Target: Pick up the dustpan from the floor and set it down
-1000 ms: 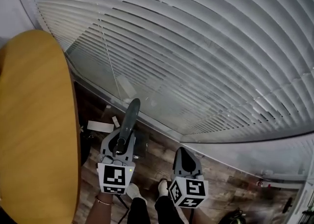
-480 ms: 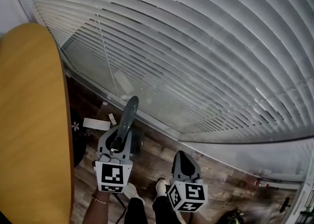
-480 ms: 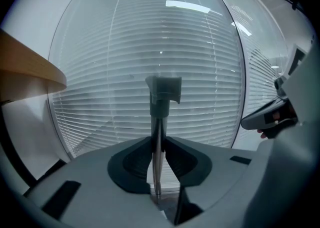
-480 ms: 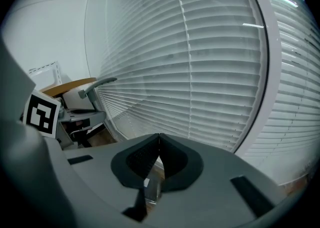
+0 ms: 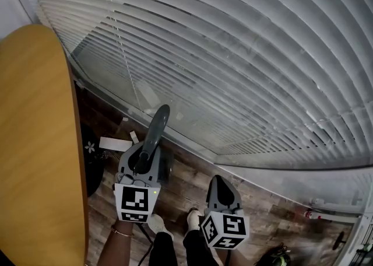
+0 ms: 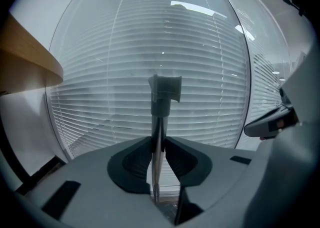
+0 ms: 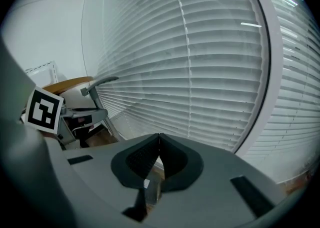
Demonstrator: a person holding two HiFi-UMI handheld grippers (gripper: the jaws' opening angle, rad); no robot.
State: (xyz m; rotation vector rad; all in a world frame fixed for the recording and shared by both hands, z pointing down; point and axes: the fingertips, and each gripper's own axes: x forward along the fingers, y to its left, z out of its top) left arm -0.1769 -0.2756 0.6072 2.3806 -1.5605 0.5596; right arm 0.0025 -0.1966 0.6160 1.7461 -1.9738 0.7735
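In the head view, a grey plastic dustpan [image 5: 156, 128] is held by its long slim handle in the left gripper [image 5: 141, 163]. The handle rises out of the jaws toward one o'clock, and its rounded end is seen against the white slatted window blinds [image 5: 245, 55]. A dark shape lies just at three o'clock of that gripper. Whether it is the pan, and whether it touches the floor, cannot be told.

In the left gripper view, the jaws are seen pressed narrowly onto the handle. The handle is shown edge-on as a thin strip, with its wider end [image 6: 165, 89] at twelve o'clock above the left gripper [image 6: 159, 139].

The right gripper [image 5: 217, 178] is held at four o'clock of the left one, well apart from the dustpan. In the right gripper view, its jaws [image 7: 159, 139] are seen brought fully together with nothing between them. The dustpan handle [image 7: 100, 83] is seen at ten o'clock there.

A round yellow wooden table [image 5: 35, 142] fills the head view at nine o'clock. Brown wood-plank flooring [image 5: 186, 186] is seen at six o'clock below the blinds. A white paper scrap [image 5: 115, 143] lies on it at ten o'clock of the left gripper. The person's white-clad feet [image 5: 158, 224] are seen between the two grippers' marker cubes.
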